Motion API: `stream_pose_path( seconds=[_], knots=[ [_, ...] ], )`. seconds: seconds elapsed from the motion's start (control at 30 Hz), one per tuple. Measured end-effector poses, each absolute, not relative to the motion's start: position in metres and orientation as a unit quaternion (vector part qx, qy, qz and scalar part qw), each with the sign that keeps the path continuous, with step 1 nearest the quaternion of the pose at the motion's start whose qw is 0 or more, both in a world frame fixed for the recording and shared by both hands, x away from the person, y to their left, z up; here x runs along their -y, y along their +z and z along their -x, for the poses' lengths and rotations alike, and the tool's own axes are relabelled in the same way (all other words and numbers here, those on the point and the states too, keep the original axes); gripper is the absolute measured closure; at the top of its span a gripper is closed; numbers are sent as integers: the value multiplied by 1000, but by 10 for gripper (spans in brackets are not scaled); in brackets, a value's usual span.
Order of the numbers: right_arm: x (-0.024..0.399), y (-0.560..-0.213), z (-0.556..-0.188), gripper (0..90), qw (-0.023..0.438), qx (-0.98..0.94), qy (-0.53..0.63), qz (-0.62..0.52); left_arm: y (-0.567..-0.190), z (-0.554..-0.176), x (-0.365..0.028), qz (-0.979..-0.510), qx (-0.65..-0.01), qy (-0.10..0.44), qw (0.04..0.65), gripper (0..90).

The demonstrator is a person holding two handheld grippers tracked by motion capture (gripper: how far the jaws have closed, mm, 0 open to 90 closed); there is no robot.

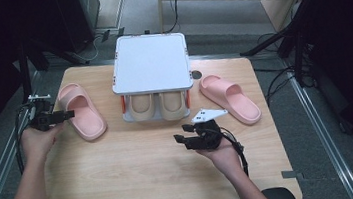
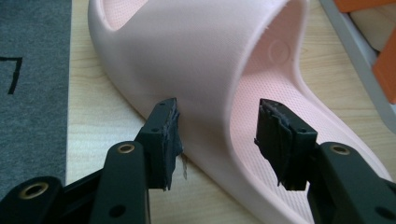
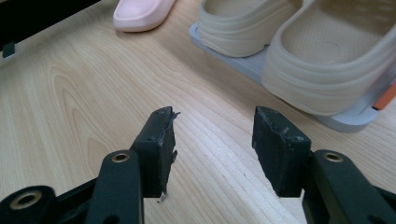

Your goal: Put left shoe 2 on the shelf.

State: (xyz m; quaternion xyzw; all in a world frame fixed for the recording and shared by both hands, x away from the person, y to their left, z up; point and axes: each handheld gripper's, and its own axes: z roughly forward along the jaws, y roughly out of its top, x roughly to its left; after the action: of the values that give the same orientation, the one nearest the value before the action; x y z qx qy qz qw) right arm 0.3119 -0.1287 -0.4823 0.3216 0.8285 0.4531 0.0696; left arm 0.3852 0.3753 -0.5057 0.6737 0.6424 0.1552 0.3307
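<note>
A pink slipper (image 1: 81, 110) lies on the left of the wooden table (image 1: 138, 179), and its mate (image 1: 230, 98) lies on the right. My left gripper (image 1: 68, 114) is at the left slipper's outer side. In the left gripper view my left gripper (image 2: 217, 135) stands open astride the wall of the pink slipper (image 2: 205, 56), one pad outside and one over the footbed, with no visible squeeze. My right gripper (image 1: 183, 133) hovers open over bare wood in front of the rack. In the right gripper view my right gripper (image 3: 215, 140) has nothing between its jaws.
A small white rack (image 1: 150, 62) stands at the table's back centre, with two beige slippers (image 1: 159, 106) side by side on its lower shelf. The right gripper view shows a beige slipper (image 3: 327, 60), the rack's base (image 3: 345, 123) and a pink slipper's end (image 3: 140, 11).
</note>
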Motion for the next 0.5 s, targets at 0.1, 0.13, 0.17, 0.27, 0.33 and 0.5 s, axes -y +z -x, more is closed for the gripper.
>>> stream_pose_path(
  seconds=[0.1, 0.13, 0.17, 0.27, 0.33, 0.5],
  knots=[
    [134, -482, -309, 494, 75, -825, 454, -327, -509, -390, -374, -676, -640, 169, 324, 479],
    [136, -482, -308, 494, 75, -823, 455, -331, -510, -391, -374, -675, -640, 172, 324, 479],
    [138, -482, -307, 494, 77, -822, 455, -333, -511, -393, -375, -675, -641, 174, 322, 479],
    [142, -482, -305, 494, 81, -820, 455, -338, -515, -398, -377, -669, -648, 175, 321, 481],
    [144, -482, -303, 494, 82, -818, 454, -343, -516, -401, -378, -665, -650, 177, 321, 485],
    [150, -483, -301, 494, 88, -814, 456, -349, -518, -406, -376, -666, -645, 187, 323, 568]
  ],
)
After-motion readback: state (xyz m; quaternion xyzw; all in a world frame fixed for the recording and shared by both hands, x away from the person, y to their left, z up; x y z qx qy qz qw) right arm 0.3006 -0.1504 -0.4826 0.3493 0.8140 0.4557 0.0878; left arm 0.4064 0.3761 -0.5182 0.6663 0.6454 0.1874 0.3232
